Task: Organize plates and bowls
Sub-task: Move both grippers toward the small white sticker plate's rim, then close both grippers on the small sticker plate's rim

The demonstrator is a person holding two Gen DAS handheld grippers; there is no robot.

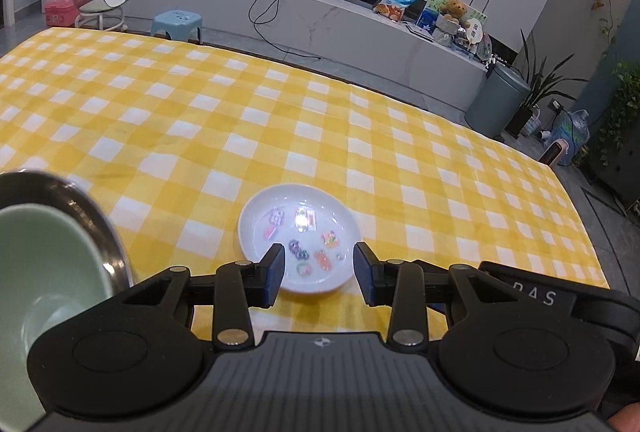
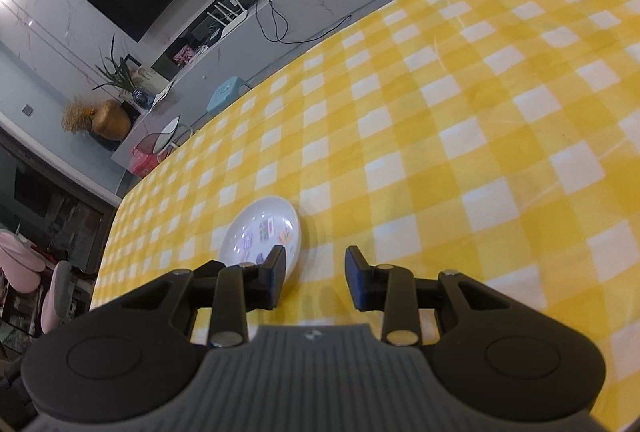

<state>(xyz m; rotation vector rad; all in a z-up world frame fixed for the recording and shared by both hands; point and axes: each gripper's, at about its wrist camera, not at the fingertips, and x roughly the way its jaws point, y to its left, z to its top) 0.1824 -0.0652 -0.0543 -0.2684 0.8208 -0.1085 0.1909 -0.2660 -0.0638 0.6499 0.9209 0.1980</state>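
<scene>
Two grippers hang over the checked cloth [image 1: 280, 103], and both come up empty-handed. Our left gripper [image 1: 319, 272] has its jaws apart with nothing between the pads, framing the near rim of the white plate [image 1: 256, 228]. We see the plate flat on the cloth, face up, round, so no long axis to call; small coloured pictures dot its well. At far left sits a green bowl [image 1: 44, 264] nested in a steel bowl [image 1: 86, 207], mouths up, well apart from the plate. Our right gripper [image 2: 316, 274] is parted too, gripping nothing, with the plate [image 2: 244, 232] just beyond its left finger [image 2: 276, 272]. Wide bare cloth runs ahead and right; the table's far edge [image 1: 400, 99] lies well beyond the plate.
</scene>
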